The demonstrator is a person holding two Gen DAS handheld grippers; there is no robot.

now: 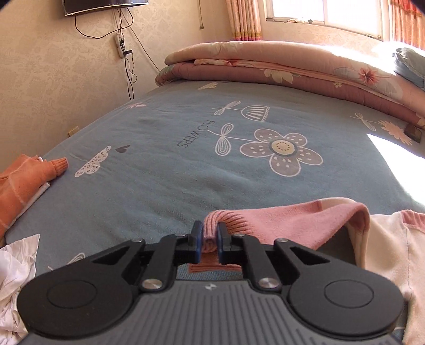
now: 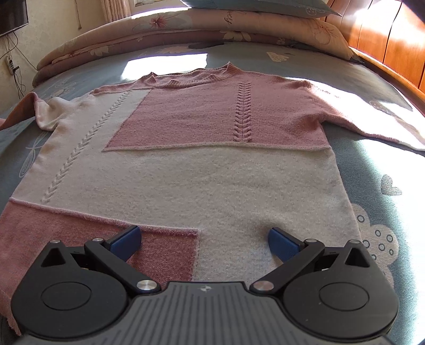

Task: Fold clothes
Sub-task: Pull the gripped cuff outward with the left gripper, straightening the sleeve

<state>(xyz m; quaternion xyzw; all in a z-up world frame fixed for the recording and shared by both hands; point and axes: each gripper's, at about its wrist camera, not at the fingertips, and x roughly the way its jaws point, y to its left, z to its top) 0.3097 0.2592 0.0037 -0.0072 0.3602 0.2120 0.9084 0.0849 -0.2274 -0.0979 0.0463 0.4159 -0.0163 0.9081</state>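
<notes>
A pink and cream knit sweater [image 2: 191, 164] lies spread flat on the blue flowered bed sheet [image 2: 385, 169], neck toward the far end. In the left wrist view my left gripper [image 1: 209, 233] is shut on the ribbed pink cuff [image 1: 212, 223] of the sweater's sleeve [image 1: 292, 220], which hangs lifted off the sheet and drapes to the right. My right gripper [image 2: 204, 241] stands open just above the sweater's lower hem, with nothing between its blue fingertips [image 2: 127, 241]. The other sleeve [image 2: 366, 124] stretches out to the right.
Folded floral quilts [image 1: 292, 69] and a pillow [image 2: 255, 6] are stacked along the far side of the bed. An orange garment [image 1: 24, 183] and white cloth [image 1: 13, 270] lie at the left edge. A wooden headboard [image 2: 385, 39] rises at the right.
</notes>
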